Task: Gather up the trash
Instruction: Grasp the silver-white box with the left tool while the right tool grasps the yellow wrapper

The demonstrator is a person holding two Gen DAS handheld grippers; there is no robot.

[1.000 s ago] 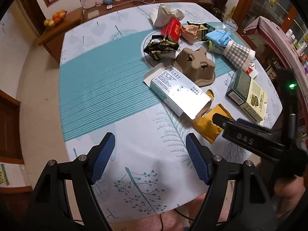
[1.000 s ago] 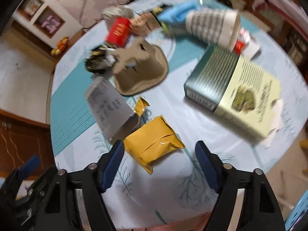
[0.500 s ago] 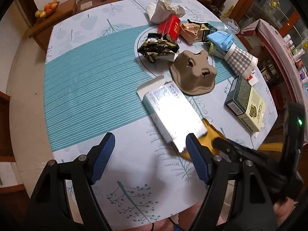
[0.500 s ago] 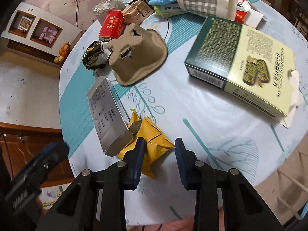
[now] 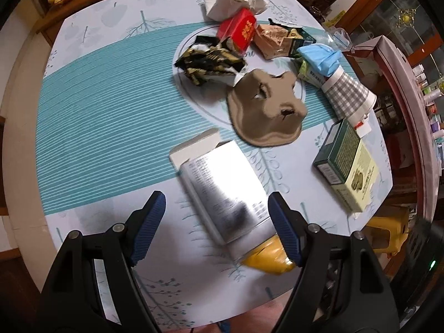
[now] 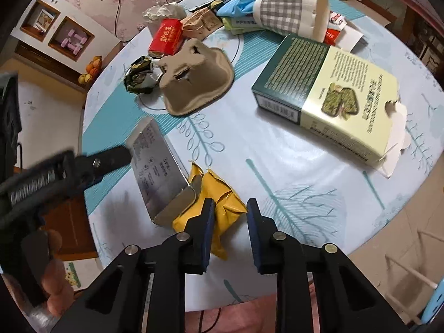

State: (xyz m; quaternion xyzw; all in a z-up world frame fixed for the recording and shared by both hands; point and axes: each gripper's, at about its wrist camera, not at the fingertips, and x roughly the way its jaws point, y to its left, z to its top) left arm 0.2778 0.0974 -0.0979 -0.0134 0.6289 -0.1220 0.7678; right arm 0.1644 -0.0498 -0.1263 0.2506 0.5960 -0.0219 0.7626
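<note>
A yellow crumpled packet (image 6: 219, 211) lies near the table's front edge, partly under a silver-white carton (image 6: 158, 166). My right gripper (image 6: 229, 223) is shut on the yellow packet, jaws narrowed around its near end. My left gripper (image 5: 215, 229) is open, its fingers standing either side of the carton's (image 5: 224, 191) near end without touching it. The yellow packet (image 5: 269, 258) peeks out beside the left gripper's right finger. The left gripper also shows in the right wrist view (image 6: 111, 161) beside the carton.
Further back lie a brown pulp cup holder (image 5: 267, 113), a green and cream box (image 5: 348, 172), a checked paper cup (image 5: 349, 95), a blue glove (image 5: 322, 57), a red packet (image 5: 241, 32), a black and gold wrapper (image 5: 208, 61) and white tissue (image 5: 233, 1). A yellow stool (image 5: 388, 233) stands beyond the table's right edge.
My right gripper closed from wide open onto the yellow packet. My left gripper moved forward, so its open fingers now straddle the carton's near end.
</note>
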